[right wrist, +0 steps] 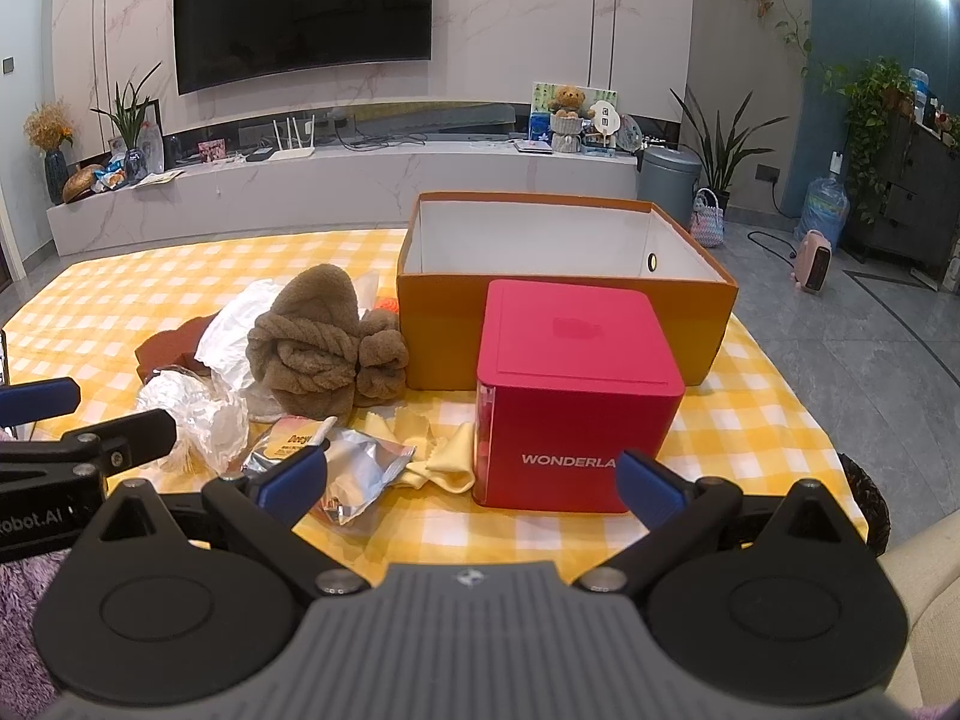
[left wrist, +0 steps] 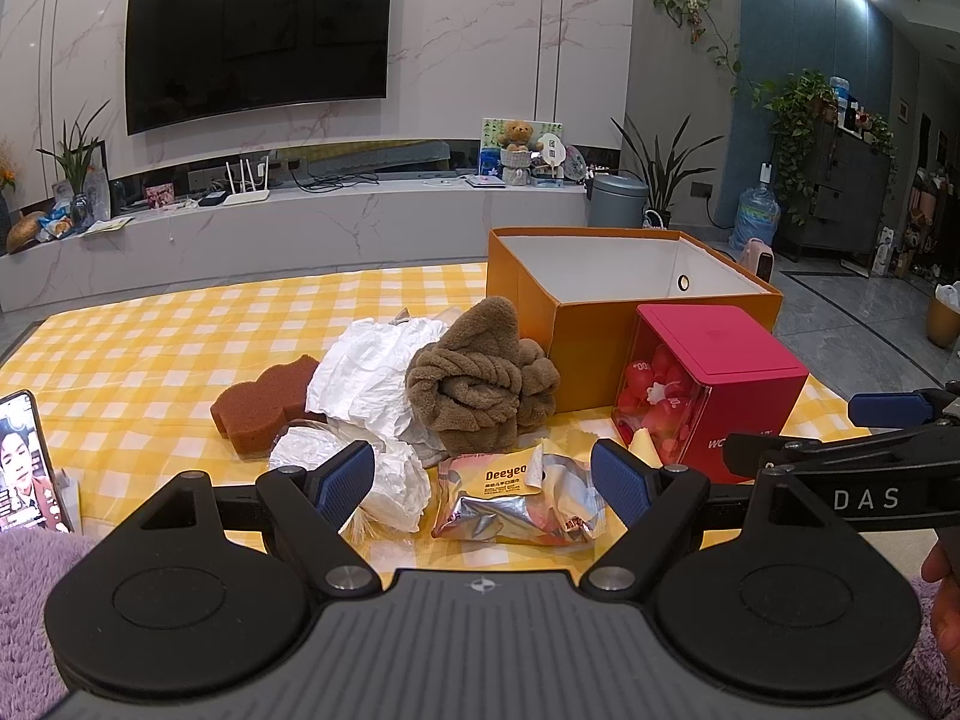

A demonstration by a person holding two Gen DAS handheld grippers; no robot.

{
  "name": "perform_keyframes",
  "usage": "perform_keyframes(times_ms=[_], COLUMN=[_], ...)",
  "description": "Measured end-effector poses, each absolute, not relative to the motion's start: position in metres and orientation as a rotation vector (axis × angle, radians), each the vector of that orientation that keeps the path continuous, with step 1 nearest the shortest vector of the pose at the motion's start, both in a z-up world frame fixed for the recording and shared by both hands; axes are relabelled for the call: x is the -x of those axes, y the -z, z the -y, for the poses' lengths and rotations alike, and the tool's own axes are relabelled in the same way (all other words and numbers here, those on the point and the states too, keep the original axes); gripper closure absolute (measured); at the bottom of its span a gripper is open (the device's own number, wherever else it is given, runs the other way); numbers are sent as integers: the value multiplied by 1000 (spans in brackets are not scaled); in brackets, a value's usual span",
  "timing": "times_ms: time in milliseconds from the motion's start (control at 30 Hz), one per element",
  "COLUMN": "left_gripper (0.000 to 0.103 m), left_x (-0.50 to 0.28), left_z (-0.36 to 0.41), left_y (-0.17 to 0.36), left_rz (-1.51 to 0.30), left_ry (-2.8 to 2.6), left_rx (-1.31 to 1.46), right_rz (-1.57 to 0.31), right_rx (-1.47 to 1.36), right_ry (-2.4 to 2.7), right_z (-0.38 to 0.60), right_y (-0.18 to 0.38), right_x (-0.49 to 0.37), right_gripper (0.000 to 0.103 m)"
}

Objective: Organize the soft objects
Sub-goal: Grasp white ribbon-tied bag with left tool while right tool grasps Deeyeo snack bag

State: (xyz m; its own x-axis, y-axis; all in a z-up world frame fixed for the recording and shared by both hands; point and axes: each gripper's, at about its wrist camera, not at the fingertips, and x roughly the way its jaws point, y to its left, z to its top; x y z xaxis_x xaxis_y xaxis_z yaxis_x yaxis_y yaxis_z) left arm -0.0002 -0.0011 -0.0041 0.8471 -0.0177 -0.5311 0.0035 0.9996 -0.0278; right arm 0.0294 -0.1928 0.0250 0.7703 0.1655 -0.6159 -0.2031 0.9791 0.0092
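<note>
Left wrist view. Left gripper (left wrist: 483,483) sits lowest in frame, jaws spread wide, nothing between them. Just beyond the pads lies a foil snack packet (left wrist: 516,501) on the yellow checked cloth (left wrist: 150,348). Behind it, a heap: crumpled white tissue (left wrist: 366,378), brown plush towel (left wrist: 480,384) rolled into a lump, brown sponge (left wrist: 264,405) to the left, touching the tissue. Orange box (left wrist: 600,324) stands open and looks empty, behind and right of the towel, which touches its wall. Red cube box (left wrist: 720,384) stands in front of the orange box. Phone (left wrist: 27,462) at the left edge.

Right wrist view. Right gripper (right wrist: 471,480) also gapes open, holding nothing. Red cube box stands just beyond its right pad; foil packet and a pale yellow cloth (right wrist: 441,462) lie beyond its left pad. Towel and tissue sit further left; orange box is behind the cube.

Judgement: nothing is sorted yet; soft items are all outside the box. The likely step is a first pick. The towel is bulky, so grip deep into a thick fold, not a loose edge, or it may unroll and drag tissue along. Lift clear of the box wall before moving over the opening. Red cube partly blocks the right gripper's path, so the left seems better placed for the heap.
</note>
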Motion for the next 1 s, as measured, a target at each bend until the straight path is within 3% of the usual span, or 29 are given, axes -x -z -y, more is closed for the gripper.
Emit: perform_keyframes(times_ms=[333, 533, 667, 733, 800, 1000], left_gripper=[7, 15, 27, 27, 27, 27], left_x=[-2, -12, -22, -27, -32, -49], left_z=[-5, -18, -32, -41, -51, -66], left_y=[10, 22, 33, 38, 41, 43], left_rz=[-588, -628, -699, -732, -758, -812], left_ry=[37, 72, 124, 109, 80, 91], left_rx=[48, 69, 121, 141, 152, 56], right_rz=[-697, -702, -717, -720, -725, -749], right_rx=[73, 93, 123, 144, 172, 234], right_ry=[-198, -236, -298, -345, -385, -454], right_z=[188, 179, 166, 159, 150, 127], right_y=[-20, -7, 3, 6, 10, 19], right_x=[-37, -44, -49, -50, -52, -69], right_gripper=[3, 3, 4, 15, 19, 21])
